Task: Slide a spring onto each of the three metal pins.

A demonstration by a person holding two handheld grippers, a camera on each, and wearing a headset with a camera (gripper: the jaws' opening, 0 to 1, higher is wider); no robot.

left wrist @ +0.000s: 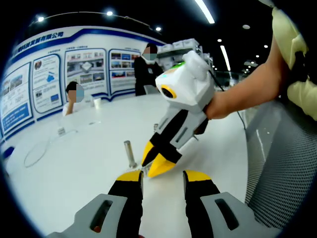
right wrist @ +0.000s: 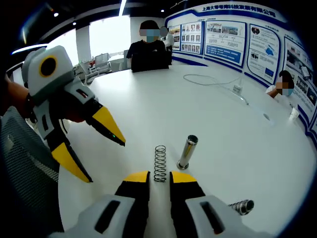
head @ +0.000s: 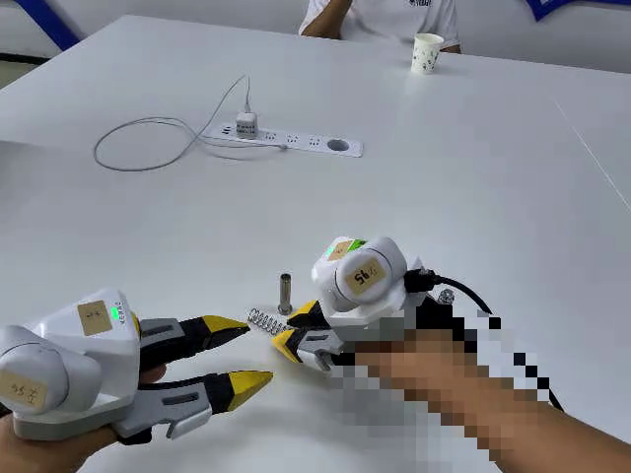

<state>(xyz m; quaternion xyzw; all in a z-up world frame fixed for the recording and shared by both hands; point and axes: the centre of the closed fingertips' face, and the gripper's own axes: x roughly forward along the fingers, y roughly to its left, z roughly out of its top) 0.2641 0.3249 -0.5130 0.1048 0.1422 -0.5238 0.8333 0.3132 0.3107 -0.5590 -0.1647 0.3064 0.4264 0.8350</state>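
One metal pin (head: 286,293) (right wrist: 187,151) (left wrist: 130,153) stands upright and bare on the white table (head: 473,177). A loose spring (head: 261,320) (right wrist: 160,161) lies just to its left. My right gripper (head: 291,330) (right wrist: 159,177) has its jaws narrowed on the spring's near end, and the spring points forward from the tips. Another pin with a spring on it (right wrist: 242,206) lies flat to the right. My left gripper (head: 246,350) (left wrist: 163,178) hovers open at the lower left, holding nothing and facing the right gripper (left wrist: 153,161).
A white power strip (head: 286,140) with a plugged charger and a looped cable (head: 138,148) lies mid-table. A paper cup (head: 426,52) stands at the far edge by a seated person (head: 380,15). A black cord (head: 473,296) trails from the right gripper.
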